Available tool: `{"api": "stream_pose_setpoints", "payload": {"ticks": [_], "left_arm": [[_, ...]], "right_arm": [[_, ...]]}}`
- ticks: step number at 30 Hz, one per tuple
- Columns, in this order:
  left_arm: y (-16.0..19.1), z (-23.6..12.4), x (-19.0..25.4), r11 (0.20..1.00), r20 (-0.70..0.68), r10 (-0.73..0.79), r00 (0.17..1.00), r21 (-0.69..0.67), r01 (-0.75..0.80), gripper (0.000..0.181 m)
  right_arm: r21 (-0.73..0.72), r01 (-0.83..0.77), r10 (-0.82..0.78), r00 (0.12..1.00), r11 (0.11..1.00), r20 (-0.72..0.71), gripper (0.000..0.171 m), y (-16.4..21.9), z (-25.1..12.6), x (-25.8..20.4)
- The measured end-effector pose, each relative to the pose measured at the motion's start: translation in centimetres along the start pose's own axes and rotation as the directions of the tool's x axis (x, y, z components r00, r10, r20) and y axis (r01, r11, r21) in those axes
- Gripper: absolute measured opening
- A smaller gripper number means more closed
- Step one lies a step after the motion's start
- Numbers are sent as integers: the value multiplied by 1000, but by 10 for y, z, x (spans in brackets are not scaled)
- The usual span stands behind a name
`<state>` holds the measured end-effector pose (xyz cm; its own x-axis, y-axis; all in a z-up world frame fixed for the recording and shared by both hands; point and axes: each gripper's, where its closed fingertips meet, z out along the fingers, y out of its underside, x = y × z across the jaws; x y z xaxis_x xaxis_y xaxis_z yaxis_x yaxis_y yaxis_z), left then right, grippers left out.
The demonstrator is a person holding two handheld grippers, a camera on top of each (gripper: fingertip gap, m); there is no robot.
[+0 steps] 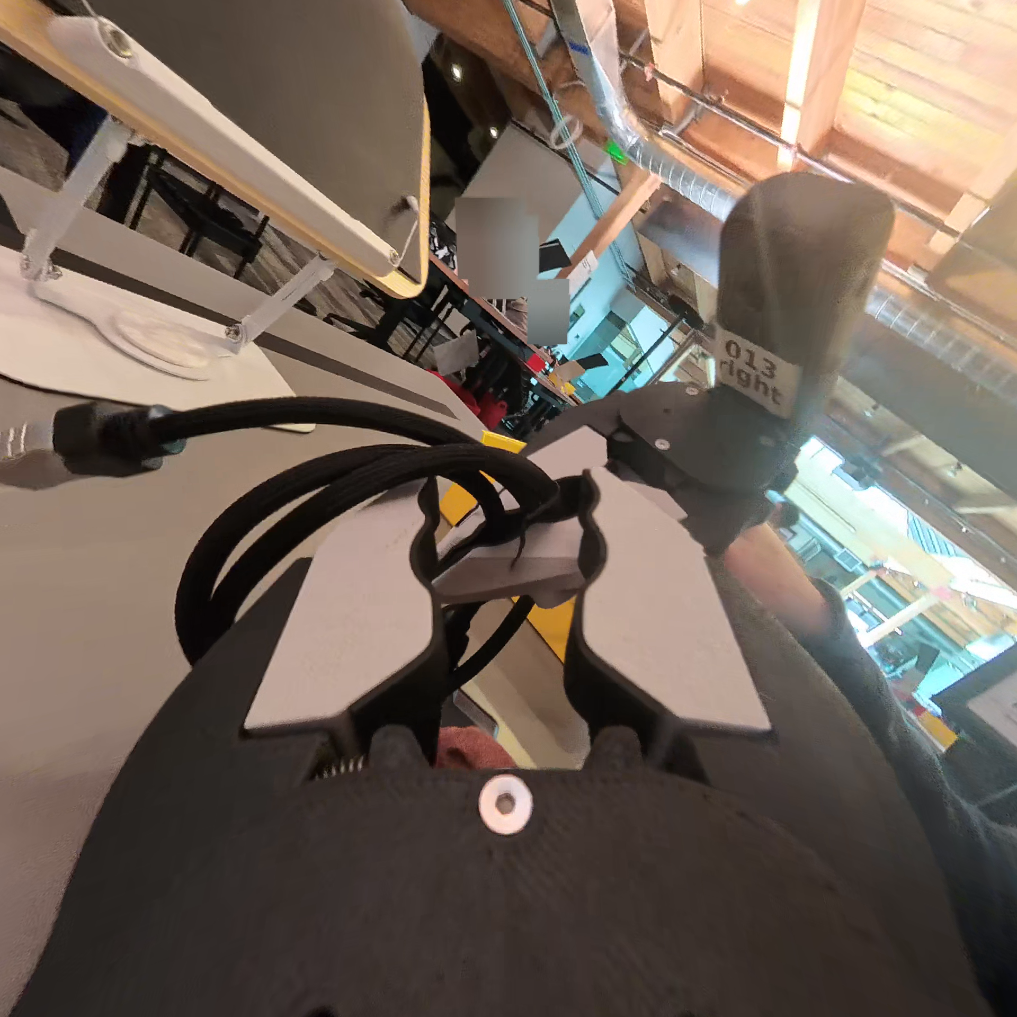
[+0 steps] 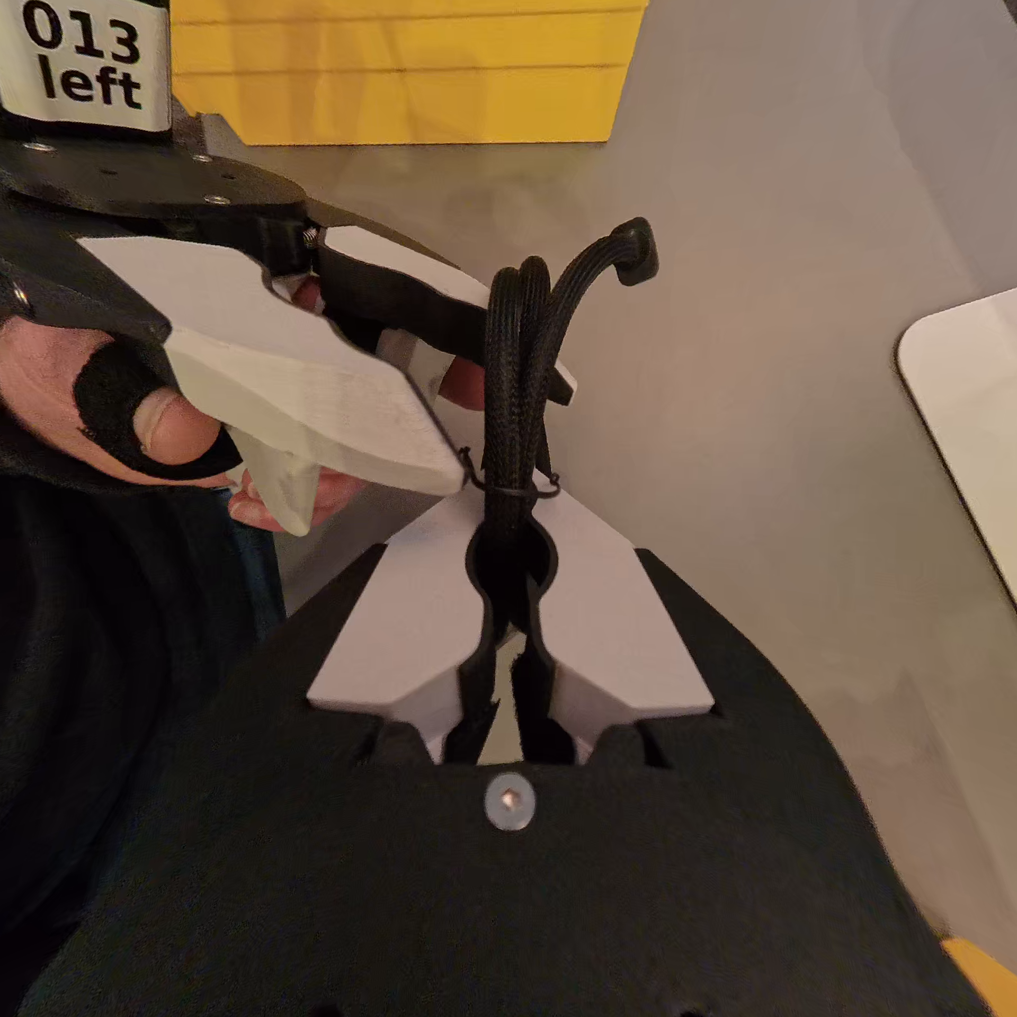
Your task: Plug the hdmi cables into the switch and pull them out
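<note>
Right claw (image 2: 509, 542) nearest the lens in the right wrist view: white fingers (image 2: 418, 611) drawn together and clamped on a bundled black braided HDMI cable (image 2: 514, 385), the strands pinched in the rounded notch between the pads. A thin black twist tie (image 2: 509, 487) binds the bundle just beyond the fingertips. Above it the cable loops rise, one strand bending over to the right and ending in a black plug (image 2: 638, 250). Left claw (image 2: 468, 424) comes in from the left, held by a hand in a fingerless black glove (image 2: 110, 407); its near fingertip sits right at the tie, touching the bundle or just beside it. In the left wrist view the left claw (image 1: 509, 523) stands apart, fingers spread on either side of the right claw's tip (image 1: 512, 572), gripping nothing. The cable (image 1: 308, 495) curls leftward in a loop over the grey surface (image 1: 110, 578), running to a black connector with a silver end (image 1: 66, 440) at the frame's left edge. A yellow bin (image 2: 407, 71) stands on the surface beyond; a white board (image 2: 968, 418) lies at the right. No switch identifiable in either view.
</note>
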<state>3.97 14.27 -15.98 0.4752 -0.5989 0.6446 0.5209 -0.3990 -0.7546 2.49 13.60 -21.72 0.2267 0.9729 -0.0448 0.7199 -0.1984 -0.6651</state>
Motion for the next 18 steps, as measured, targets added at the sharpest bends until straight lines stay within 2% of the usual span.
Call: {"api": "stream_pose_setpoints", "payload": {"ticks": [4, 18], "left_arm": [[-4, 1, -7, 999, 28, -39, 999, 24, 38, 35], [-10, -2, -5, 978, -17, -195, 981, 73, 195, 17]], "right_arm": [[-5, 9, -9, 999, 1000, -48, 0, -2, 3, 2], [-17, 9, -11, 992, 1000, -122, 0, -5, 12, 4]]}}
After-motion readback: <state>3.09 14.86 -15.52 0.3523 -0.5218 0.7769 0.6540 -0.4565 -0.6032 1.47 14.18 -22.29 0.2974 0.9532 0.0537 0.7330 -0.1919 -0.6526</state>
